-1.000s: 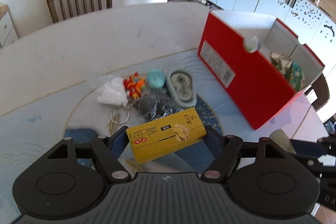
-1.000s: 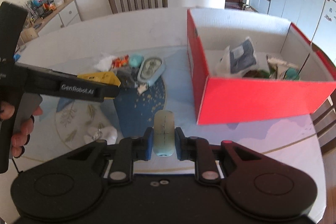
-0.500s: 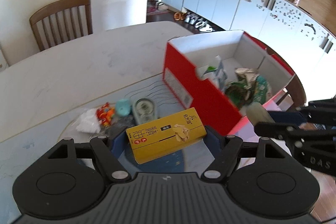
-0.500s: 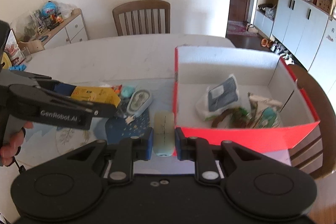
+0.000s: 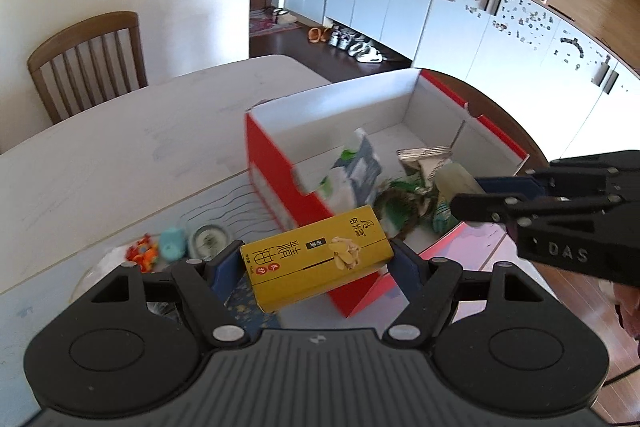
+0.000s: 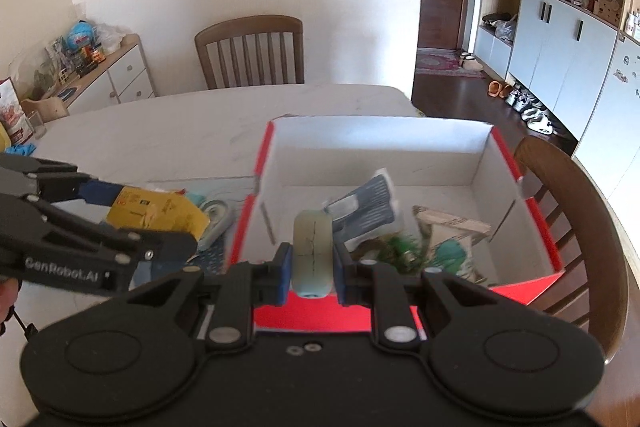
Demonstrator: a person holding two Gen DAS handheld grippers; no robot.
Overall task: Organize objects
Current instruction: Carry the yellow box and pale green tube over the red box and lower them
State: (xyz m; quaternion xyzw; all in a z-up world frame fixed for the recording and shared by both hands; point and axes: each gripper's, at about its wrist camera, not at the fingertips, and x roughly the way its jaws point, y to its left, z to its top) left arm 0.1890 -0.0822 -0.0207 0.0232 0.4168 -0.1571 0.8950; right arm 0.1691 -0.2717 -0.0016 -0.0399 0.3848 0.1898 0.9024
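Observation:
My left gripper [image 5: 316, 263] is shut on a yellow carton [image 5: 316, 259] with Chinese print, held crosswise above the near left corner of the red box [image 5: 276, 187]. My right gripper [image 6: 311, 263] is shut on a pale green oblong case [image 6: 312, 251], held over the near wall of the red box [image 6: 320, 319]. The box has white inner walls and holds a grey-white packet [image 6: 364, 203], a green tangle [image 6: 400, 247] and other packets. In the left wrist view the right gripper [image 5: 472, 195] comes in from the right over the box; in the right wrist view the left gripper [image 6: 140, 223] with the yellow carton [image 6: 152, 211] is at the left.
On the table [image 5: 100, 155] left of the box lie a grey-green oval case [image 5: 208, 239], a teal piece [image 5: 173, 245] and a small orange-red toy [image 5: 140, 255] on a blue patterned mat. Wooden chairs [image 6: 250, 51] stand behind and right of the table. Cupboards [image 5: 480, 27] line the room.
Both grippers have risen and moved right from over the mat to over the red box, each still gripping its object. The loose items on the mat now lie to the left.

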